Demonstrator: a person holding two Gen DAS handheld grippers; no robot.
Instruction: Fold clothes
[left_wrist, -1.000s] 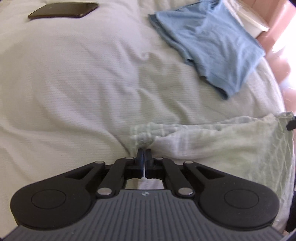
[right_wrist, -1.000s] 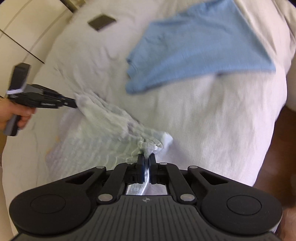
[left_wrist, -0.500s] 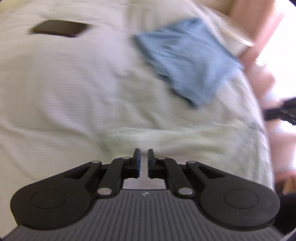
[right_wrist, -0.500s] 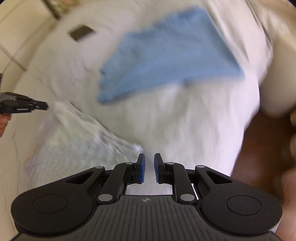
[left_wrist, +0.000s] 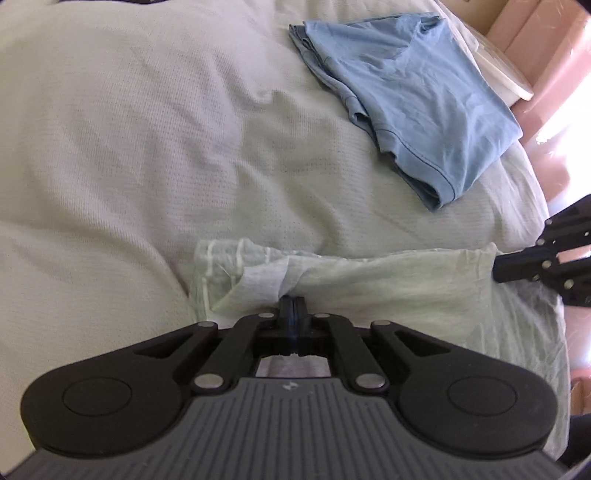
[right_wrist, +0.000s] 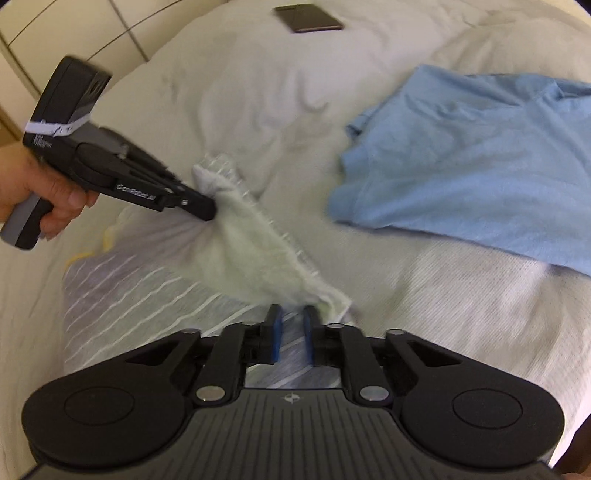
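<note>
Stretching crosswise between grippers, pale green cloth (left_wrist: 388, 280).

Black left gripper (right_wrist: 207, 210); white tape band; blue pads (right_wrist: 275, 334).

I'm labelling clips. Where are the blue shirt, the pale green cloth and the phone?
blue shirt (left_wrist: 417, 92): left wrist view, mid-panel.
pale green cloth (left_wrist: 399, 288): left wrist view, folded top layer.
phone (right_wrist: 308, 18): right wrist view, dark face.
</note>
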